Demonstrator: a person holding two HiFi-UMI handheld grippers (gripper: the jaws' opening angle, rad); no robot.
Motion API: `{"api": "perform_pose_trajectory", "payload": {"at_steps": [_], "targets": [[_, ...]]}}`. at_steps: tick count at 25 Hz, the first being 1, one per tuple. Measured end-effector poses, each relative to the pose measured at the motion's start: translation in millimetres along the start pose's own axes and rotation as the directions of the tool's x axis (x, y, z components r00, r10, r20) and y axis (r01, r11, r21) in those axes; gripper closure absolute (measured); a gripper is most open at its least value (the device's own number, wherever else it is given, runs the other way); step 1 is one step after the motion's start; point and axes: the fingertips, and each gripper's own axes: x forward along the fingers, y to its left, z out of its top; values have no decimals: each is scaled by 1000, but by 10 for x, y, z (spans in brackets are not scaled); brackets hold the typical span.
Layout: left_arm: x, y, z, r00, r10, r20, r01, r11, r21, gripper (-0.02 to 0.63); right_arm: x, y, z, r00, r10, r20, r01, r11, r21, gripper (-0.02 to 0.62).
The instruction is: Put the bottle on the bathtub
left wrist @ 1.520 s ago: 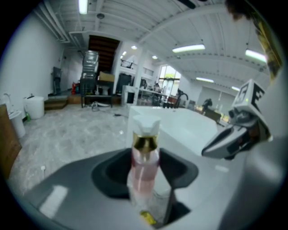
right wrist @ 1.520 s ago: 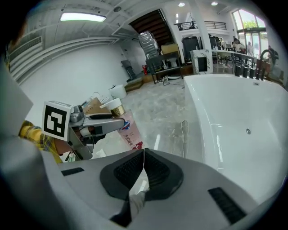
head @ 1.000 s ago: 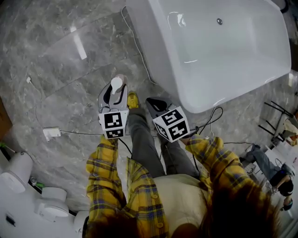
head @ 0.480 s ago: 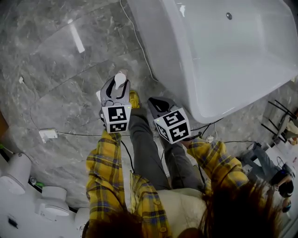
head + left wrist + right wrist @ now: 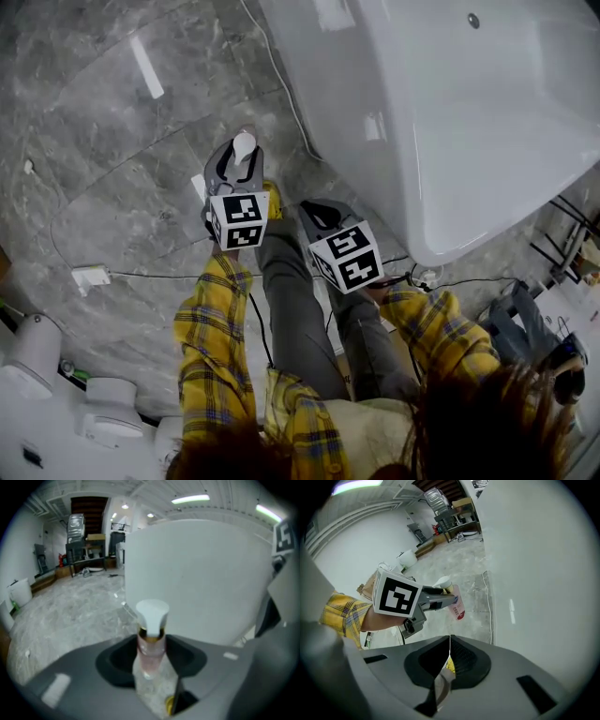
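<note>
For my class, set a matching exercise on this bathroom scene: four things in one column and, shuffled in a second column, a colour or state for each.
Column one
1. bottle
2. right gripper
3. bathtub
4. floor

Column two
A. white
B. grey marble
C. shut, holding nothing
D. gripped by the left gripper

Pairs: 1-D, 2-C, 3-A, 4-B
</note>
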Motion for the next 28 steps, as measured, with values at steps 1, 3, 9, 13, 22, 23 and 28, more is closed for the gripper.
{"api": "perform_pose_trajectory", "payload": {"at_steps": [1, 3, 9, 13, 22, 23, 28], "targets": [[60, -2, -33, 1000, -3, -1, 3, 1000, 4, 411, 37, -18, -13, 1000, 0, 1, 0, 1000, 4, 581], [178, -6, -100, 1000, -7, -4, 7, 1000, 18, 411, 109, -59, -43, 1000, 0, 2, 0, 1000, 9, 581], [521, -11, -350, 999, -17, -40, 19, 998, 62, 412, 316, -205, -211, 1000, -9, -14, 9, 1000, 23, 581], [679, -50, -502, 998, -26, -64, 32, 995, 95, 413, 407, -236, -338, 1000, -8, -25, 9, 999, 30, 581], [896, -78, -709, 998, -26, -65, 33, 993, 111, 413, 510, -288, -518, 1000, -13, -19, 14, 999, 46, 581], [914, -87, -729, 997, -29, -65, 37, 993, 113, 413, 514, -295, -539, 1000, -11, -21, 13, 999, 52, 581], [964, -108, -819, 998, -41, -52, 47, 992, 117, 414, 549, -331, -625, 999, -4, -32, 6, 998, 57, 581]]}}
